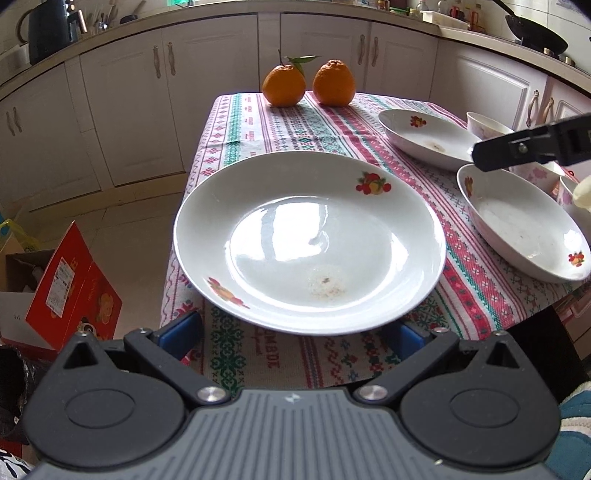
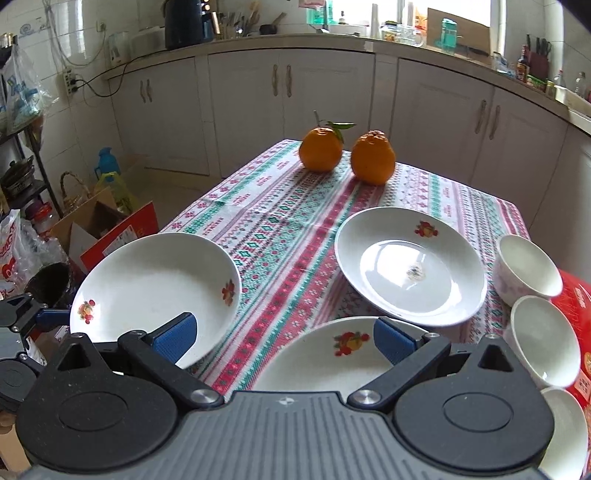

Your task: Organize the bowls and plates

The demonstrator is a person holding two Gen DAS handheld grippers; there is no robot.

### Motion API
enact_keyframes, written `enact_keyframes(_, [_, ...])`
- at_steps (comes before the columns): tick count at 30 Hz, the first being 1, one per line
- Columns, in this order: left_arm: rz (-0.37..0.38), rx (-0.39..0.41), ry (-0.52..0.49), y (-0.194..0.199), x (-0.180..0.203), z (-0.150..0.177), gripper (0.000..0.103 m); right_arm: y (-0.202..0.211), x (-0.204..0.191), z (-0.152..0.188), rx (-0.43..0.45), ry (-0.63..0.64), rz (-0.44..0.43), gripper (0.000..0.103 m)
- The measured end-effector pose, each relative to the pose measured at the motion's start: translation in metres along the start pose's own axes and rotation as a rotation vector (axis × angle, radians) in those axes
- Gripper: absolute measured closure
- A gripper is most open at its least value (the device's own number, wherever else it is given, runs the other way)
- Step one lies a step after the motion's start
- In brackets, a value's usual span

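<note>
We find a home kitchen: white cabinets [image 2: 243, 110] under a cluttered worktop [image 2: 258, 38], a kettle [image 2: 183, 24], a wok [image 1: 535, 35], and a clothed counter [image 2: 295, 229] with oranges [image 2: 372, 157].

Open cloth lane down the middle of the table [image 2: 280, 229], between the left plate [image 2: 155, 291] and the far right plate [image 2: 410, 266]. Far end blocked by two oranges [image 2: 347, 153] set just apart. Right edge closed off by a row of bowls [image 2: 532, 269]. Near edge taken up by a third plate [image 2: 325, 354] under the right gripper [image 2: 284, 338]
</note>
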State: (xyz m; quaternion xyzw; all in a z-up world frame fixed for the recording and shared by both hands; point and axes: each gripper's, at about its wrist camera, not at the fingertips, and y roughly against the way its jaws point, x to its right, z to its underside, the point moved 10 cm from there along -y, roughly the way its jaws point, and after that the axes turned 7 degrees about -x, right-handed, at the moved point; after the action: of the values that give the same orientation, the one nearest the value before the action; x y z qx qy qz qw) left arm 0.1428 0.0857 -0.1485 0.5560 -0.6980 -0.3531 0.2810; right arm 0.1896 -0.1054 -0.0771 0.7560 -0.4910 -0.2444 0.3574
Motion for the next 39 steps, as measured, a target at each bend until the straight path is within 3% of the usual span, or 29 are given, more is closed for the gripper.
enact_keyframes(11, [0.045, -0.006, -0.052, -0.003, 0.0, -0.003, 0.0, -0.025, -0.033, -0.024, -0.016, 0.146, -0.101, 0.0])
enact_keyframes(18, [0.07, 0.073, -0.076, -0.001, 0.0, -0.001, 0.0, -0.048, -0.049, -0.034, -0.065, 0.207, -0.189, 0.0])
enact_keyframes(28, [0.081, 0.128, -0.087, 0.0, 0.0, -0.001, 0.0, -0.09, -0.064, -0.024, -0.25, 0.112, -0.376, 0.0])
enact_keyframes(34, [0.09, 0.154, -0.09, 0.0, -0.001, -0.001, 0.0, -0.103, -0.067, -0.017, -0.323, 0.07, -0.417, 0.0])
enact_keyframes(39, [0.093, 0.15, -0.089, 0.0, -0.002, 0.0, 0.0, -0.105, -0.065, -0.02, -0.328, 0.026, -0.425, 0.0])
